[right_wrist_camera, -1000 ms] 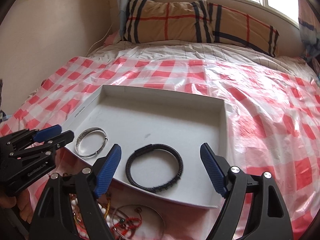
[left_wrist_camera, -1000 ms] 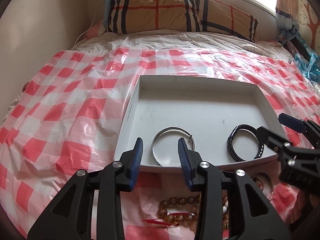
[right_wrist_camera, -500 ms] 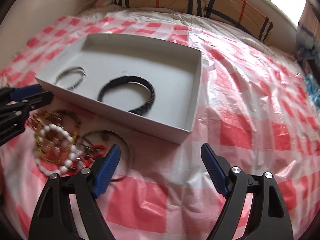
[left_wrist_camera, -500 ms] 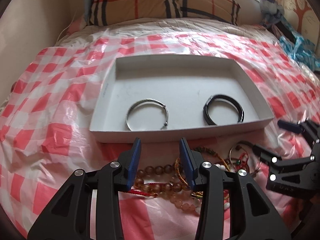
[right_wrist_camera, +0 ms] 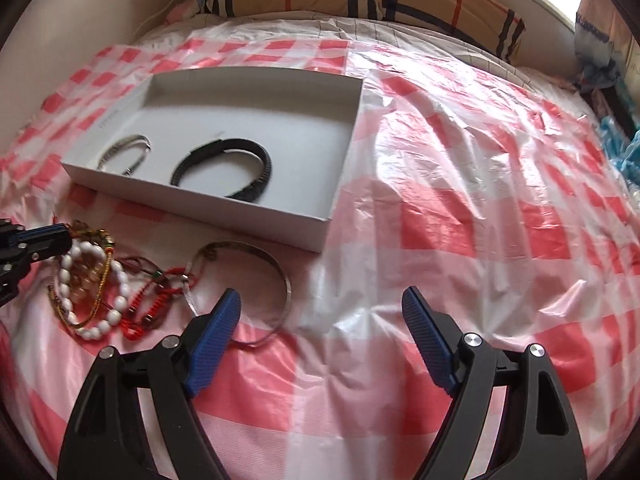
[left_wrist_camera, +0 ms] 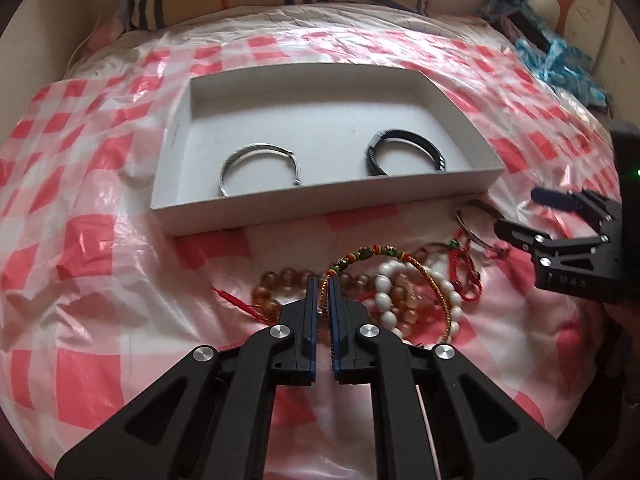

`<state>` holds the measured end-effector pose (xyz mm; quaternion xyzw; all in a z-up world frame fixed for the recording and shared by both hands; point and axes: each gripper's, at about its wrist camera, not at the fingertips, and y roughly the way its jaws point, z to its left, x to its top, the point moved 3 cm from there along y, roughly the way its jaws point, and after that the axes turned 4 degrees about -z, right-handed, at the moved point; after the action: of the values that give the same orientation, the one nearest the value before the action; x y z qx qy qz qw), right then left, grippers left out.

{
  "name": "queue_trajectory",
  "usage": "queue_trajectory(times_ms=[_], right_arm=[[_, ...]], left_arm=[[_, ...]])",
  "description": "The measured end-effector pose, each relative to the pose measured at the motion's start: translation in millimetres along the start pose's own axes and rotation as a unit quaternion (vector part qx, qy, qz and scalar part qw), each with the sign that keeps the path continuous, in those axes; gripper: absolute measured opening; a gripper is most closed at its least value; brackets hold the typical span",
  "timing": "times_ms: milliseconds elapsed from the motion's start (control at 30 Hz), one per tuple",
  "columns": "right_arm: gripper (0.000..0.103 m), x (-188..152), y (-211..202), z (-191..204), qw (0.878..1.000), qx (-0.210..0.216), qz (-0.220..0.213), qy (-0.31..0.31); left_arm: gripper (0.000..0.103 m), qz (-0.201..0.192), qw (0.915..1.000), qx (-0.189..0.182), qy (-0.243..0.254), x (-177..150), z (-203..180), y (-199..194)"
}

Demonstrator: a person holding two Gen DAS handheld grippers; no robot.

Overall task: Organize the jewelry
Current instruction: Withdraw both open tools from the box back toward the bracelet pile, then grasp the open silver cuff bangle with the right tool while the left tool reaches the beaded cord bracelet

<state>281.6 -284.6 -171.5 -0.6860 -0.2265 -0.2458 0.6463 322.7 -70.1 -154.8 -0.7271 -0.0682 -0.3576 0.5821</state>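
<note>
Left gripper [left_wrist_camera: 323, 280]: the jaws are brought almost together on the gold cord bracelet [left_wrist_camera: 400, 264], which is pinched at its left side between the blue pads.
Right gripper [right_wrist_camera: 320, 312]: the jaws are held wide apart – nothing is gripped; it hovers over the checked plastic sheet [right_wrist_camera: 460, 208].
White tray [left_wrist_camera: 256, 210]: placed on the sheet, beyond the pile of jewelry.
In the tray: a silver bangle [left_wrist_camera: 260, 168] at the left and a black bracelet [left_wrist_camera: 406, 154] at the right, lying flat and apart.
Pile before the tray: a white bead bracelet [left_wrist_camera: 386, 300], an amber bead bracelet [left_wrist_camera: 276, 280] and red cord pieces [right_wrist_camera: 156, 308] are tangled together.
Thin metal hoop [right_wrist_camera: 240, 284]: it lies just beside the pile, near the left pad of the right gripper – whether it is touched cannot be told.
</note>
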Motion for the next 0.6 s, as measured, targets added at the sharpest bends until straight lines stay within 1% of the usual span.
queue_trajectory(times_ms=[67,100,133,233,267,300,367,400,433,533,600], right_arm=[[0.074,0,1,3,1.0,0.008,0.001,-0.001],[0.068,-1,3,5,1.0,0.01,0.005,-0.003],[0.061,0,6,8,1.0,0.013,0.01,-0.003],[0.048,0,10,12,1.0,0.018,0.015,-0.007],[0.045,0,11,15,1.0,0.019,0.015,-0.012],[0.04,0,12,17,0.999,0.022,0.015,-0.018],[0.033,0,13,21,0.999,0.025,0.014,-0.026],[0.023,0,12,22,0.999,0.027,0.013,-0.026],[0.016,0,11,19,0.999,0.029,0.011,-0.022],[0.01,3,3,6,0.998,0.066,0.002,0.02],[0.01,5,-1,3,0.997,0.074,-0.007,0.029]], left_arm=[[0.005,-0.015,0.9999,0.003,-0.004,3,2,-2],[0.005,-0.021,0.9997,0.011,0.001,4,0,-2],[0.006,-0.025,0.9993,0.027,0.013,4,-2,0],[0.008,-0.013,0.9972,0.055,0.049,2,-10,12],[0.008,-0.009,0.9966,0.06,0.056,3,-13,16],[0.008,-0.008,0.996,0.062,0.064,3,-16,18],[0.008,-0.004,0.9959,0.054,0.073,4,-21,20],[0.007,-0.003,0.9959,0.051,0.075,4,-21,20],[0.004,-0.002,0.9963,0.043,0.074,4,-21,18],[0.003,-0.005,0.9984,0.018,0.053,3,-16,10],[0.003,-0.012,0.9994,0.005,0.031,5,-11,6]])
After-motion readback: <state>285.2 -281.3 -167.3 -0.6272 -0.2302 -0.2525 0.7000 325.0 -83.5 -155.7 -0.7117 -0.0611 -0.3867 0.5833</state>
